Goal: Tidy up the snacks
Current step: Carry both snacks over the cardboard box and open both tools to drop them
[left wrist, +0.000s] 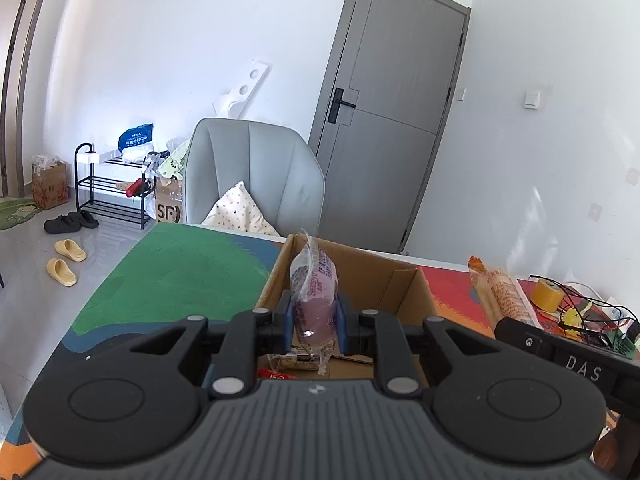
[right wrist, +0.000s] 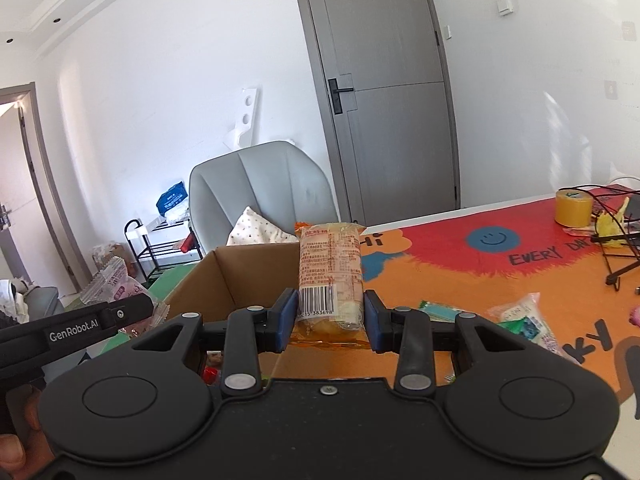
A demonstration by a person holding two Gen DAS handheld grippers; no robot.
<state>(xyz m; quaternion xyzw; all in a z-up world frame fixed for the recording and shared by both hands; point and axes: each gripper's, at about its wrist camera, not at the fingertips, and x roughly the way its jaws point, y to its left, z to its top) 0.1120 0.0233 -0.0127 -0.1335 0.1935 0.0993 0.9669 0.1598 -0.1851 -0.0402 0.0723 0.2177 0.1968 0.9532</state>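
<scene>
Holding a purple-and-clear plastic snack packet [left wrist: 314, 300] upright between its blue pads, the left gripper [left wrist: 313, 322] sits directly over the open brown cardboard box [left wrist: 404, 280]; packet's long axis vertical, top seal pointing up, so a straight drop looks enough. Right of the box, the right gripper [right wrist: 330, 318] clamps an orange wrapped pastry packet [right wrist: 331, 276], also standing vertical, barcode end down, just beside the box's right wall and not yet over it. Left looks nearer to release.
</scene>
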